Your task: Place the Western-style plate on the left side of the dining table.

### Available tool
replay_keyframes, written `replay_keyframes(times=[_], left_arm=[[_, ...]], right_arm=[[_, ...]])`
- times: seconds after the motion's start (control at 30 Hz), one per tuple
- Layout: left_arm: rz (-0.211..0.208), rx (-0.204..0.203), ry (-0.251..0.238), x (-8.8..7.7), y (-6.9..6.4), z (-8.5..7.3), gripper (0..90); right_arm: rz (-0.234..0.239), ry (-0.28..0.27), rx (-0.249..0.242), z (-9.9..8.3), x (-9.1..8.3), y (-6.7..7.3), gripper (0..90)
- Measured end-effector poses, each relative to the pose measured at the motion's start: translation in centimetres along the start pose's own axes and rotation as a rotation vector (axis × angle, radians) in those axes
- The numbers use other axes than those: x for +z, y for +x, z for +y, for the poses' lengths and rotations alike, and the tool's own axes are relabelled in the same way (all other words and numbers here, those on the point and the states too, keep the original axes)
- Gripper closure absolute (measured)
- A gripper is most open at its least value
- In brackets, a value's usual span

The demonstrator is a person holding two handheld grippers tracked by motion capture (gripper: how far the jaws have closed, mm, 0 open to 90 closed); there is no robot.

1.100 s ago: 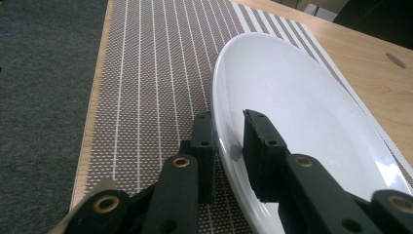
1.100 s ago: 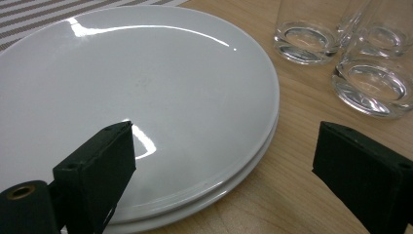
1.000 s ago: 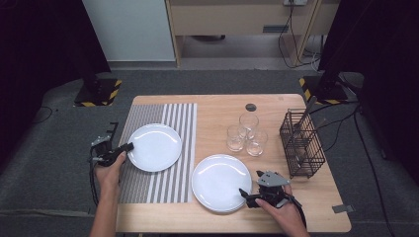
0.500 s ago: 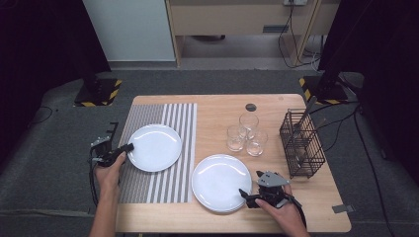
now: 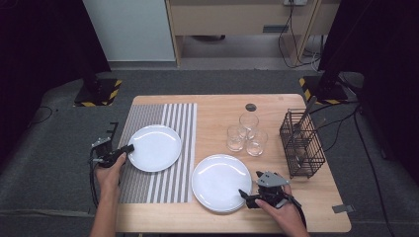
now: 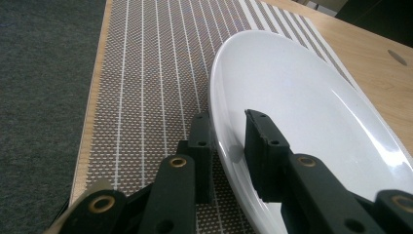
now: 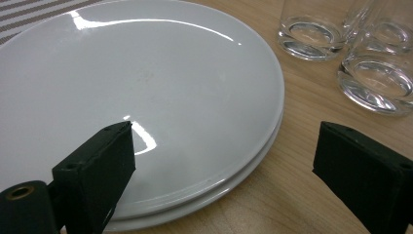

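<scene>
White china sits in two spots: a single plate (image 5: 153,147) on the striped mat (image 5: 148,185), and a stack of plates (image 5: 221,181) on the bare bench (image 5: 217,106). The left tongs (image 6: 229,146) straddle the single plate's near rim, seemingly clamped for a lift. The right tongs (image 7: 221,168) hang wide open at the stack's edge, holding nothing. Glasses (image 5: 246,134) crowd the far side; the front edge lies close.

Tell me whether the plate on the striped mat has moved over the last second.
No. The plate sits at the same spot on the striped mat, its rim between the left gripper's jaws.
</scene>
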State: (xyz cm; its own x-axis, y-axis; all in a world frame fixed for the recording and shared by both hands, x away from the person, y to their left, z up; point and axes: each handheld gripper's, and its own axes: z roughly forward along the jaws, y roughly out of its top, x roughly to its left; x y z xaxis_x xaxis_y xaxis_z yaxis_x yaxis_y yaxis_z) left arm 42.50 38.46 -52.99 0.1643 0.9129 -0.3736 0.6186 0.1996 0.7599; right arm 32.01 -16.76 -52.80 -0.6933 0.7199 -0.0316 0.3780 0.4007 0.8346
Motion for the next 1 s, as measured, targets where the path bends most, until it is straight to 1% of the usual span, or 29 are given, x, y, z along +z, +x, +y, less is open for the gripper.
replay_keyframes(times=[0.17, 0.47, 1.0], left_arm=[[0.008, 0.007, 0.006, 0.15, -0.05, -0.06, 72.0], [0.003, 0.002, 0.003, 0.23, 0.07, -0.22, 71.5], [0.019, 0.001, 0.011, 0.38, 0.05, -0.44, 70.2]], right_arm=[[-0.001, 0.001, -0.001, -0.03, 0.0, -0.04, 8.1], [0.003, 0.01, -0.003, -0.08, 0.09, 0.07, 7.7], [0.003, 0.018, -0.015, -0.11, 0.14, 0.2, 7.7]])
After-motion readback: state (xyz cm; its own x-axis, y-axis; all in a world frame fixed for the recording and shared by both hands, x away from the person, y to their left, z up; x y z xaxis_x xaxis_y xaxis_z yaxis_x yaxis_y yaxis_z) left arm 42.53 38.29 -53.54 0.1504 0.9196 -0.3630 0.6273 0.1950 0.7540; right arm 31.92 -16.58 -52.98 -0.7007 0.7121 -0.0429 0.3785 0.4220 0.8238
